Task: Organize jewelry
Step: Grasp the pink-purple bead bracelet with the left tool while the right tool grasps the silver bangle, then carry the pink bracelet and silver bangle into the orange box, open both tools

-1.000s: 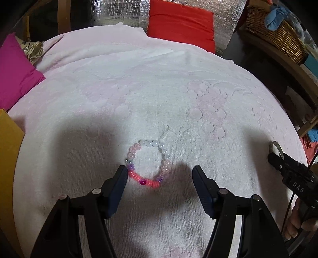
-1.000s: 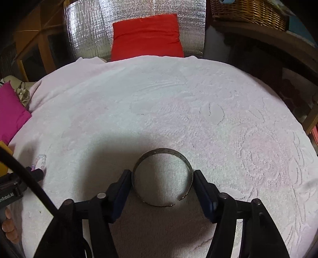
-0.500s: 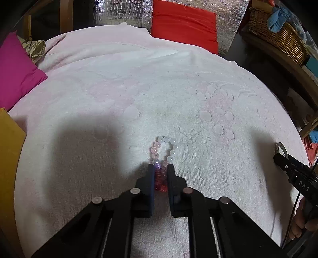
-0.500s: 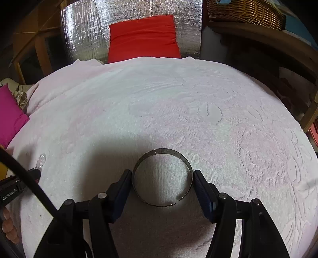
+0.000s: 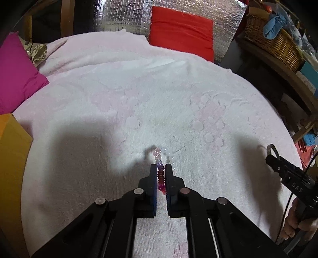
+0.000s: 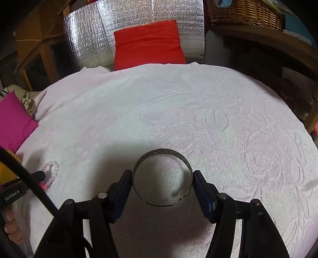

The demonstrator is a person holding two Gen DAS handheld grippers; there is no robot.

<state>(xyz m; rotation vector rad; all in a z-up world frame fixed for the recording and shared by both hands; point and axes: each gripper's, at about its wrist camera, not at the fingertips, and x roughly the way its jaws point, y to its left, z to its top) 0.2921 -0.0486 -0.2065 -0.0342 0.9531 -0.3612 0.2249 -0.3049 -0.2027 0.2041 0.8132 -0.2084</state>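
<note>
Nearest the left wrist camera, the left gripper (image 5: 161,174) has its jaws drawn narrow and clamped on a beaded bracelet (image 5: 160,172), whose red and purple discs sit pinched between the blue pads while the pale round beads poke out in front. Nearest the right wrist camera, the right gripper (image 6: 162,181) holds a metal bangle (image 6: 162,179), a thin open band with a finely textured face, its jaws wide and pressed against the ring's two sides (the gap in the band faces the camera). Both pieces sit low over a pale pink bedspread (image 6: 198,119), plush and embossed with flowers, which lies open and uncluttered ahead. Its edges are bordered by a magenta cushion (image 5: 15,73) to the left, a red cushion (image 6: 148,43) against quilted silver foil (image 6: 139,13) at the far side, and a wicker basket (image 5: 274,45) on a wooden shelf to the right.
</note>
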